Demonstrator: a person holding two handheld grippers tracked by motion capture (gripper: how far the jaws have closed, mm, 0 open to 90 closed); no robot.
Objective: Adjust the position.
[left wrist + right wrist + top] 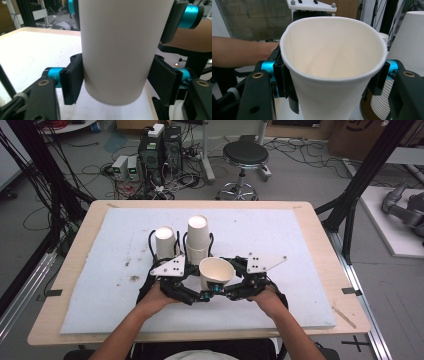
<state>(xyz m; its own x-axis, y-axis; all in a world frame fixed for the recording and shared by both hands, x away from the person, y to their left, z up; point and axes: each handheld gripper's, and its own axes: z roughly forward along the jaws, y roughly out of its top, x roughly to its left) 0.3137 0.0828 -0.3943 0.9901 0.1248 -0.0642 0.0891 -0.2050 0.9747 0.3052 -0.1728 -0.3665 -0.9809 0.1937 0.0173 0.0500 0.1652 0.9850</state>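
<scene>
A white paper cup (pixel 216 272) hangs mouth-up over the near middle of the table, between both grippers. My right gripper (pixel 229 292) is shut on it, and in the right gripper view its pads (pixel 287 82) press the cup (pixel 332 62) just under the rim. My left gripper (pixel 205 295) comes in from the left. In the left gripper view its jaws stand open on either side of the cup's lower wall (pixel 116 50), close to it without squeezing. The right gripper's teal-tipped jaw (pixel 192 15) appears higher up on the same cup.
Two stacks of upturned white cups stand just behind the grippers, a shorter one (pixel 165 240) at the left and a taller one (pixel 198 236) beside it. The white mat (pixel 280 235) covers the wooden table. Beyond the far edge are a stool (pixel 245 155) and computers (pixel 160 150).
</scene>
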